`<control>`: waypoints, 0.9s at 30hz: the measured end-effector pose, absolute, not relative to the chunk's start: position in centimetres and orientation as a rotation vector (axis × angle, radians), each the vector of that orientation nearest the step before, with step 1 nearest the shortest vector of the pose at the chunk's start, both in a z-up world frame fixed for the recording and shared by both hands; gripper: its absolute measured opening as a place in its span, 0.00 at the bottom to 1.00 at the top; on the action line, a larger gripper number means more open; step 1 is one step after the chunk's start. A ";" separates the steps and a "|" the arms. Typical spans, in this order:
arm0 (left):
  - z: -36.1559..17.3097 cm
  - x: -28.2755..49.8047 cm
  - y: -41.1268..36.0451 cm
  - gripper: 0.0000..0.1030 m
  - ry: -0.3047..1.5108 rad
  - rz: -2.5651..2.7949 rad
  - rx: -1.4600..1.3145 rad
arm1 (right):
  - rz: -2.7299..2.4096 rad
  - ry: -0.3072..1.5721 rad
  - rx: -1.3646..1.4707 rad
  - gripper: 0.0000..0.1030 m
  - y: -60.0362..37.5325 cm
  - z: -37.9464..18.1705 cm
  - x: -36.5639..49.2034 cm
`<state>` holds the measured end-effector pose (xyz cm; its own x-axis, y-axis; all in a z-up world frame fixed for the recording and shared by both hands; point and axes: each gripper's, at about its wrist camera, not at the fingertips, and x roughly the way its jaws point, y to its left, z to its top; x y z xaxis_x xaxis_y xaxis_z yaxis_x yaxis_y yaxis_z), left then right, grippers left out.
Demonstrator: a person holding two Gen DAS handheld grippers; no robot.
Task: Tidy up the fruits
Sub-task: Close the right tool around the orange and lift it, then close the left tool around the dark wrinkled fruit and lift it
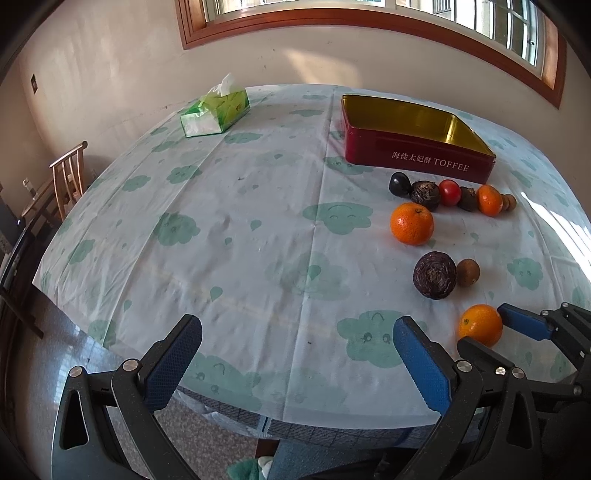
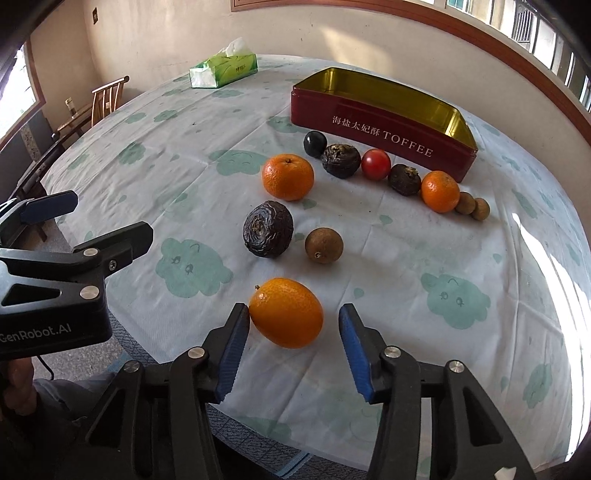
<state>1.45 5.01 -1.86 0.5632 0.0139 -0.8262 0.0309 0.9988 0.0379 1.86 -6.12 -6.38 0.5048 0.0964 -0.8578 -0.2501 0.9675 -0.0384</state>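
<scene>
The left wrist view looks forward between its own two blue-padded fingers (image 1: 421,354) from low over the near table edge, facing the far wall and wood-framed window (image 1: 332,22). The open red rectangular toffee tin (image 1: 417,155) lies at 1 o'clock, well away; the green tissue box (image 1: 216,110) lies at 11 o'clock.

The right wrist view sits to the right of the left one, close over the nearest orange citrus fruit (image 2: 286,314), facing the same wall. The tin (image 2: 380,133) appears nearer here, at 1 o'clock.

Both views share the cloud-print tablecloth (image 1: 258,221), tin, tissue box (image 2: 223,70), fruit group and wooden chair (image 1: 68,173). Each view shows the other device: right gripper (image 1: 480,326) at 4 o'clock, left gripper (image 2: 96,221) at 9 o'clock.
</scene>
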 end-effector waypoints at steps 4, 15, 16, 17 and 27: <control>-2.0 1.5 4.9 1.00 0.971 -0.006 0.065 | 0.223 1.035 -0.155 0.37 -6.1 -6.9 2.1; -2.2 1.7 3.8 1.00 0.969 -0.036 0.091 | 0.186 1.015 -0.117 0.35 -7.4 -6.9 2.3; -2.2 1.8 3.6 1.00 0.969 -0.048 0.090 | 0.177 1.013 -0.114 0.35 -7.8 -6.8 2.3; -2.2 1.9 3.3 1.00 0.969 -0.058 0.090 | 0.166 1.011 -0.110 0.35 -8.2 -6.8 2.5; -2.5 3.4 0.3 0.98 0.991 -0.168 0.077 | 0.029 0.996 -0.054 0.35 -13.6 -6.3 3.9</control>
